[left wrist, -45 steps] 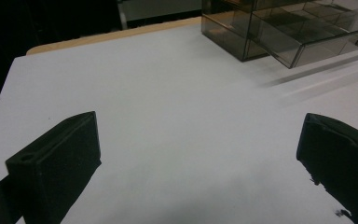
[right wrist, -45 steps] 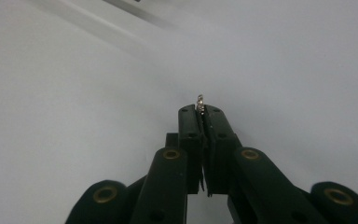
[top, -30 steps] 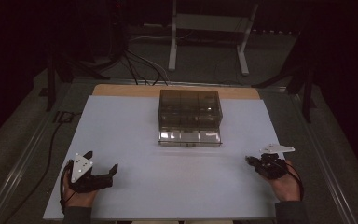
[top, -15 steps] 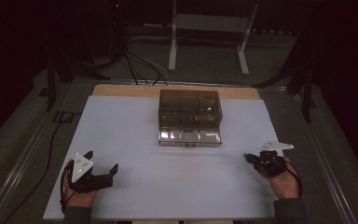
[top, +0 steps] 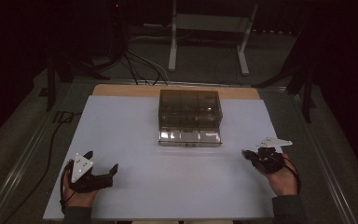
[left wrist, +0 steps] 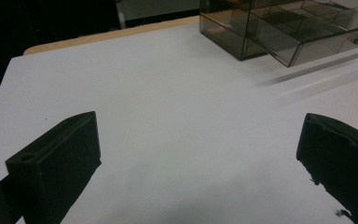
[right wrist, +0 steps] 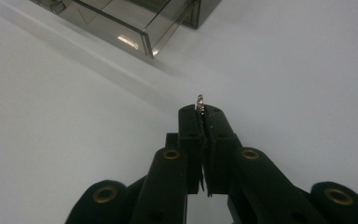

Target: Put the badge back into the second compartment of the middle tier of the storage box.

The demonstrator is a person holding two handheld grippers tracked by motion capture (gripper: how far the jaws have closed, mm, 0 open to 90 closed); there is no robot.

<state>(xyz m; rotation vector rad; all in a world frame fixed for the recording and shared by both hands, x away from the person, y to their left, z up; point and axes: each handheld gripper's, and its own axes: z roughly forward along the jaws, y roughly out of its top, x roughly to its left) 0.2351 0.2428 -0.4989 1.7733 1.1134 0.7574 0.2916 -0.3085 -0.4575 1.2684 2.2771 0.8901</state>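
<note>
Metal piece [right wrist: 199, 101] pokes upright from pinching right tool [right wrist: 200, 112].

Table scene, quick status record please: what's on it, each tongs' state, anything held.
surface: white table
box: smoky clear compartment box at far centre, front drawer pulled out
left tongs: open, nothing between the jaws, near left corner
right tongs: shut on a small metal piece, near right side, pointed toward the box
contact: neither tongs touches the box
box contents: cannot tell
</note>
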